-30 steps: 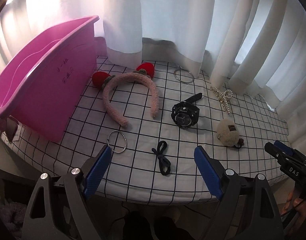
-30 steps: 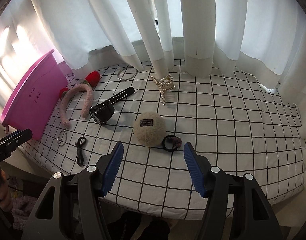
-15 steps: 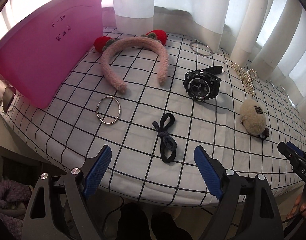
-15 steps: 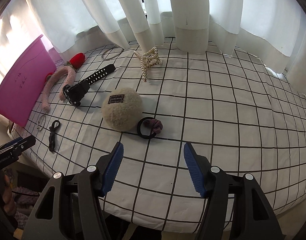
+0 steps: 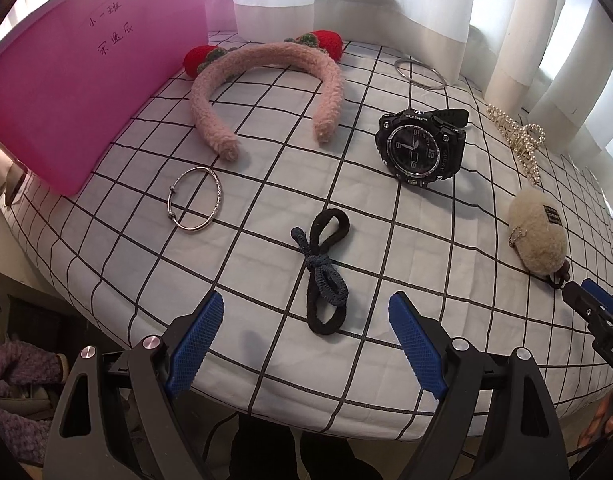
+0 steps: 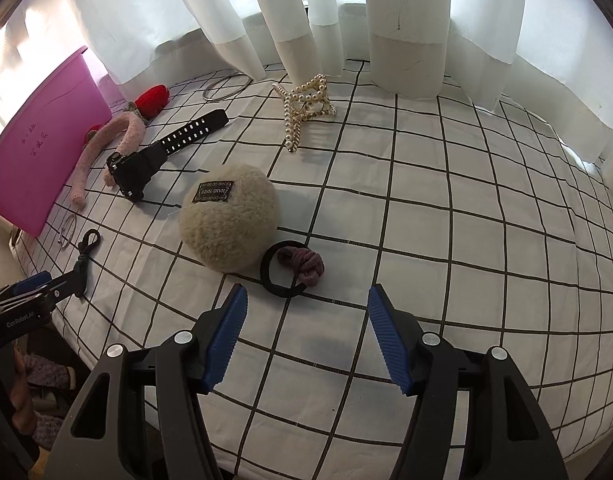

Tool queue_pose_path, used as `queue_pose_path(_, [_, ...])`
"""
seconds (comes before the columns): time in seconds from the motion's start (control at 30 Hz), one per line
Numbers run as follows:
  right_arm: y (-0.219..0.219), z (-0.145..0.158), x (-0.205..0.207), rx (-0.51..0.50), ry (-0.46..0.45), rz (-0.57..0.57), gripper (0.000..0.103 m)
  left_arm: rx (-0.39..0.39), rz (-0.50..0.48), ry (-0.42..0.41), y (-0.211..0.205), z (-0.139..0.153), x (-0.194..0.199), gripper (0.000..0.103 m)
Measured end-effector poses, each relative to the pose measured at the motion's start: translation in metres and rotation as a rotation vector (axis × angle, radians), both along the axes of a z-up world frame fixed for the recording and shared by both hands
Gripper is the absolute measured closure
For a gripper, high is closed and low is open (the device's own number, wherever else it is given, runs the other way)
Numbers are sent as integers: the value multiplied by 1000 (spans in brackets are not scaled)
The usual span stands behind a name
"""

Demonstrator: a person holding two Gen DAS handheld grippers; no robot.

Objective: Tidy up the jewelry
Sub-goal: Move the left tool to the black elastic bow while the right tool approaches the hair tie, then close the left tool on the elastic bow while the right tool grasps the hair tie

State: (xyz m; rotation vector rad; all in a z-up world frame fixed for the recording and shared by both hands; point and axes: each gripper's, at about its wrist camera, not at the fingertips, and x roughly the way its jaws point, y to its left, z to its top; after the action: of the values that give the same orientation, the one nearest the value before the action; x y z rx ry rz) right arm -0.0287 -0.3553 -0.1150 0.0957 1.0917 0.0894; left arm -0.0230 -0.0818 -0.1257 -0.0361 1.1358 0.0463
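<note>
A knotted dark elastic hair tie [image 5: 324,270] lies on the grid-checked cloth of the desk [image 5: 446,280], just ahead of the left claw [image 5: 306,340] — jaws wide, empty. Beyond it: thin metal bangle [image 5: 194,200], fuzzy pink headband [image 5: 266,92], chunky black watch [image 5: 422,148], smooth pink plastic bin [image 5: 78,92]. The right claw [image 6: 306,340], moderately spread and empty, faces a black ring tie [image 6: 292,268] touching a woolly beige pompom [image 6: 228,222]; a pearl clip [image 6: 306,104] lies farther back.

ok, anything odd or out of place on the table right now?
Nothing damaged or spilled. All pieces lie loose on the checked cloth, none visibly in the pink bin. Only quirk: the two dark hair ties are knotted together.
</note>
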Motion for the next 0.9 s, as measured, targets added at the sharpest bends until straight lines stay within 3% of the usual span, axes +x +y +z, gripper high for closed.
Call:
queue_pose_path(0.57, [13, -14, 12, -101, -25, 98, 43, 13, 53, 12, -3, -19, 6, 20])
queue_pose_path(0.9, [17, -16, 15, -129, -67, 125, 44, 26, 59, -34, -9, -20, 9, 19])
